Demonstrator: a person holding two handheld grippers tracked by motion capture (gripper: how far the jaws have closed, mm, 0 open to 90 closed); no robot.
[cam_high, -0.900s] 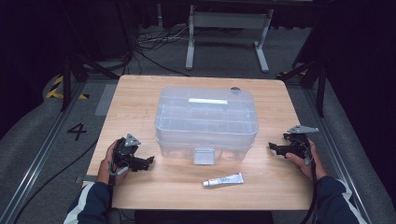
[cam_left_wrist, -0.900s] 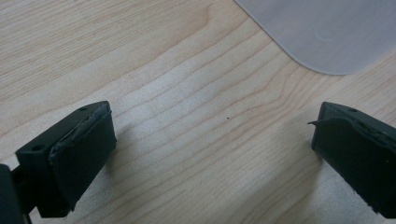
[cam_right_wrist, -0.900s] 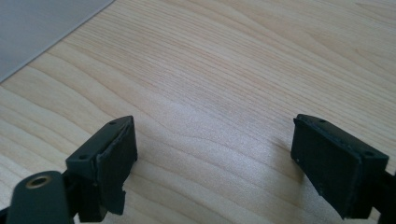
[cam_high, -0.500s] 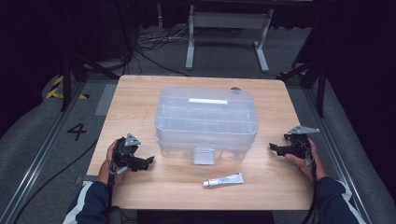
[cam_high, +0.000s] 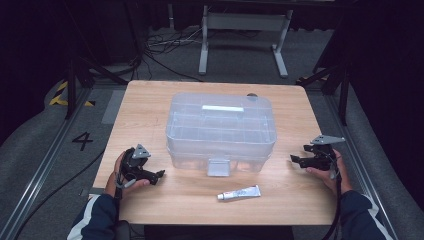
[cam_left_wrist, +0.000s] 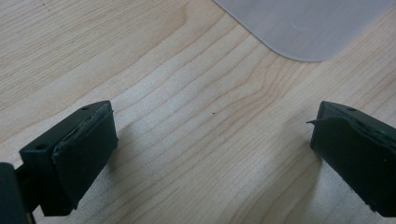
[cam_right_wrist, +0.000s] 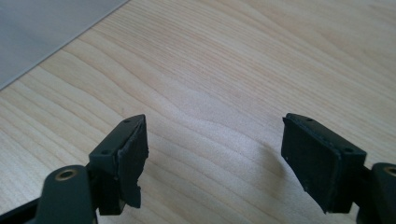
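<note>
A clear plastic storage box (cam_high: 220, 131) with a lid and a front latch sits in the middle of the wooden table (cam_high: 150, 105). A small white tube (cam_high: 239, 193) lies in front of it near the table's front edge. My left gripper (cam_high: 159, 174) rests on the table left of the box, its jaws wide apart over bare wood (cam_left_wrist: 210, 140), and a corner of the box (cam_left_wrist: 303, 23) shows ahead. My right gripper (cam_high: 294, 160) rests at the table's right side, pointing toward the box, open with nothing between its jaws (cam_right_wrist: 212, 149).
The floor around the table is dark, with cables (cam_high: 165, 47) and a metal stand (cam_high: 245, 30) behind the far edge. A rail (cam_high: 45, 165) runs along the left side. A small dark round thing (cam_high: 251, 95) sits behind the box.
</note>
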